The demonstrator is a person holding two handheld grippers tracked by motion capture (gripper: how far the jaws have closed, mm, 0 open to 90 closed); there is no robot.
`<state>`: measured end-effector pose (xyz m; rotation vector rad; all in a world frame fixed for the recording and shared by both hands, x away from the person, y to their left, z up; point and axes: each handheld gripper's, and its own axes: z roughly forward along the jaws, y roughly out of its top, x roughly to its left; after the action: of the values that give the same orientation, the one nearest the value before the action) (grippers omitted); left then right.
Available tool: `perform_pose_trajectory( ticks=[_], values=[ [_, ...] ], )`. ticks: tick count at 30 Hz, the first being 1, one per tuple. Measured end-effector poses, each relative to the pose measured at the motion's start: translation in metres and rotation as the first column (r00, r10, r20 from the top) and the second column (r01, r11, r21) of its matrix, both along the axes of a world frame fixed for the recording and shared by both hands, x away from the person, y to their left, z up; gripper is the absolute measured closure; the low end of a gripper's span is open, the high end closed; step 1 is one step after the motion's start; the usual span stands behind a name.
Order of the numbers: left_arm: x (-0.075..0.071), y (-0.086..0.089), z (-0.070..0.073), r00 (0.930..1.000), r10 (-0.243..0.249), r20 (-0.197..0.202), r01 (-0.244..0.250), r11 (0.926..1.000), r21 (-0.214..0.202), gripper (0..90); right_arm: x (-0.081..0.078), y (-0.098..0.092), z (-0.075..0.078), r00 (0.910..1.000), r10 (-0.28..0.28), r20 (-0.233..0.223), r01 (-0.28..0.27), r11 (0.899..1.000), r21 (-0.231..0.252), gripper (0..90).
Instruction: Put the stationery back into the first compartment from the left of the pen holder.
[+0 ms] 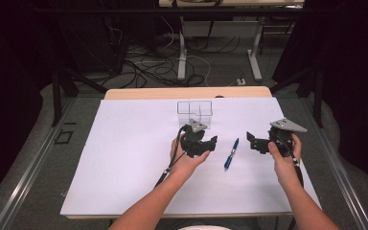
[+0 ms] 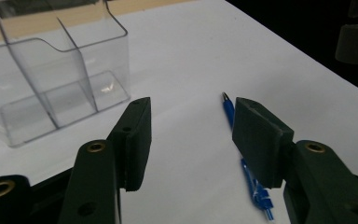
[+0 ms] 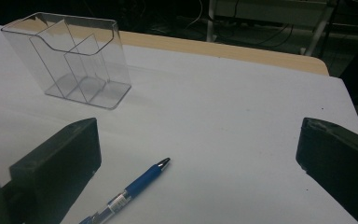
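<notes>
Clearly the step in hand is picking up the blue pen (image 1: 231, 154), which lies flat on the white sheet (image 1: 124, 158) toward the right half of the table, tip pointing toward the far edge, well apart from the clear holder (image 1: 195, 113) that stands near the middle of the far edge. The left gripper (image 1: 212, 143) hangs just left of the pen with its jaws partly apart and nothing between them; in the left gripper view the pen (image 2: 228, 108) runs past the outer side of one pad rather than through the gap. To do this well, shift that gripper sideways until the barrel sits between both pads, lower, then close squarely across the barrel near its middle. The right gripper (image 1: 250, 139) waits released, jaws wide, just right of the pen.
</notes>
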<state>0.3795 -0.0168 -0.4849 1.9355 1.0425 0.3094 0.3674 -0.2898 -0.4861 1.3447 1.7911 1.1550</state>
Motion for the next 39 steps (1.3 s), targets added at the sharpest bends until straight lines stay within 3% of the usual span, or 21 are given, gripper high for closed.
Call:
perform_pose_trajectory(
  ticks=[2,4,7,14,23,39],
  values=[
    [0.002,-0.002,0.001,0.9991,-0.005,-0.043,0.004,0.9994,-0.035,49.9,0.000,0.000,0.000,1.0000,0.007,-0.003,-0.007,1.000,0.005,0.0],
    [0.006,-0.003,0.004,0.9952,-0.023,-0.095,0.019,0.9989,-0.044,51.2,0.001,-0.001,0.000,1.0000,0.009,0.000,-0.009,1.000,0.001,0.0],
    [0.011,-0.006,0.006,0.9808,-0.060,-0.185,0.049,0.9967,-0.065,52.7,0.001,-0.001,0.000,1.0000,0.007,-0.004,-0.007,1.000,0.007,0.0],
    [0.025,-0.014,0.000,0.9546,-0.086,-0.285,0.074,0.9959,-0.053,57.0,0.002,-0.003,0.000,1.0000,0.006,-0.005,-0.006,1.000,0.003,0.0],
    [0.029,-0.030,-0.016,0.9424,-0.103,-0.318,0.103,0.9945,-0.018,61.3,0.002,-0.004,-0.002,0.9998,0.007,-0.018,-0.007,1.000,0.001,0.0],
    [0.030,-0.055,-0.038,0.9410,-0.118,-0.317,0.122,0.9925,-0.007,65.6,0.003,-0.002,-0.004,0.9997,0.010,-0.021,-0.010,1.000,-0.002,0.0]
  ],
)
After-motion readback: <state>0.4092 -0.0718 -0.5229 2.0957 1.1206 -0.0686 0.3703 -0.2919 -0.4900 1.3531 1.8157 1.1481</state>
